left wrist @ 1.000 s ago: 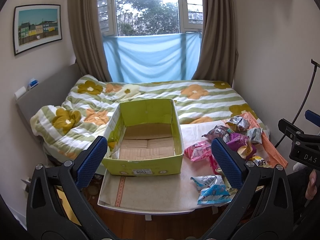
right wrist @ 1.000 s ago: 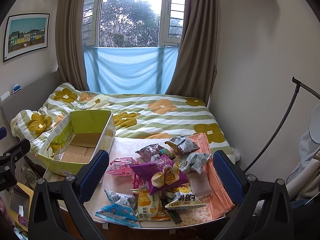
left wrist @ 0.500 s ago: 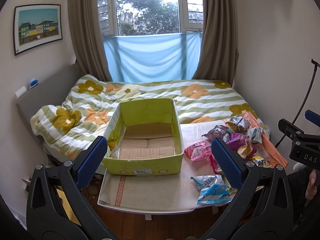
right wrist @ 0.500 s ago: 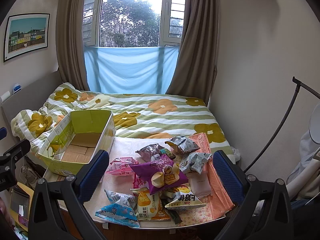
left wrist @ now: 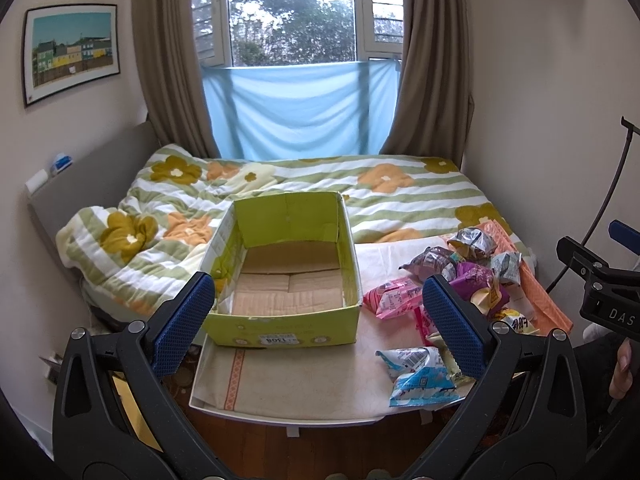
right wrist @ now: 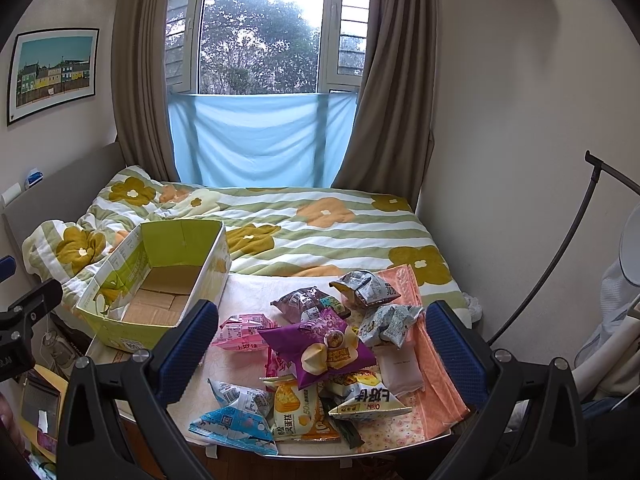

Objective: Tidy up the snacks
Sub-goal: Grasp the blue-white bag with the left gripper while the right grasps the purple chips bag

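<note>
Gaping box (left wrist: 288, 322) — only cardboard inside

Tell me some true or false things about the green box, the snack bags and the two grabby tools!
1. The green cardboard box is full of snacks. False: it is empty.
2. The purple snack bag lies on top of the pile. True.
3. The left tool holds a bag. False: it is open and holds nothing.
4. The right tool is open. True.
5. The pink snack bag lies on the white tabletop, outside the box. True.
</note>
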A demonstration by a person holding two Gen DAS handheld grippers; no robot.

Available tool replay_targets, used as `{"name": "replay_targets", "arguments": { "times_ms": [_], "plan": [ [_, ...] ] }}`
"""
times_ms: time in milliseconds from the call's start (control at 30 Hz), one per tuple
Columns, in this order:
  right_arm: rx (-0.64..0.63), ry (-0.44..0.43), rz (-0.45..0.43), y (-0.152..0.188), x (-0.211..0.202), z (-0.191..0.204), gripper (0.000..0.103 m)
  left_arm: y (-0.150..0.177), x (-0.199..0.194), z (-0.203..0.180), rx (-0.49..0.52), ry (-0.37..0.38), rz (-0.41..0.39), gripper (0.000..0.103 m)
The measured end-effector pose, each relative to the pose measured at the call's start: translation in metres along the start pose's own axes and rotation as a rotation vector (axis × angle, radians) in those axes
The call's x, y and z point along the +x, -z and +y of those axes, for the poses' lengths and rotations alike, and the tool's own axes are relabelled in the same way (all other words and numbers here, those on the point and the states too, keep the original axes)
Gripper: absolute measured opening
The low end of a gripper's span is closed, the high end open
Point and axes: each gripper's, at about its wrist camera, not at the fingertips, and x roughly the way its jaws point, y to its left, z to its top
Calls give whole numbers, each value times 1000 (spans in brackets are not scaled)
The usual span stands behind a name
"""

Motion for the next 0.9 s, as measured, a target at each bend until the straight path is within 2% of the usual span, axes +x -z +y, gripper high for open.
{"name": "replay_targets", "arguments": {
  "times_ms": [133,367,500,600,667,900],
  "plan": [
    [9,0,26,7,5,-6,103,8,14,-4,25,42,72,103],
    [48,37,130,30,28,-26,103,28,60,-19,58,170,220,103],
    [89,13,179,44,48,-38,103,43,87,-36,79,225,288,103],
    [76,-11,198,49,68,-45,103,58,110,-53,81,240,351,103],
    [71,-57,221,51,86,-50,103,66,124,-66,77,246,392,103],
    [-35,-210,323,56,161,-59,103,101,177,-99,34,170,530,103]
  ]
}}
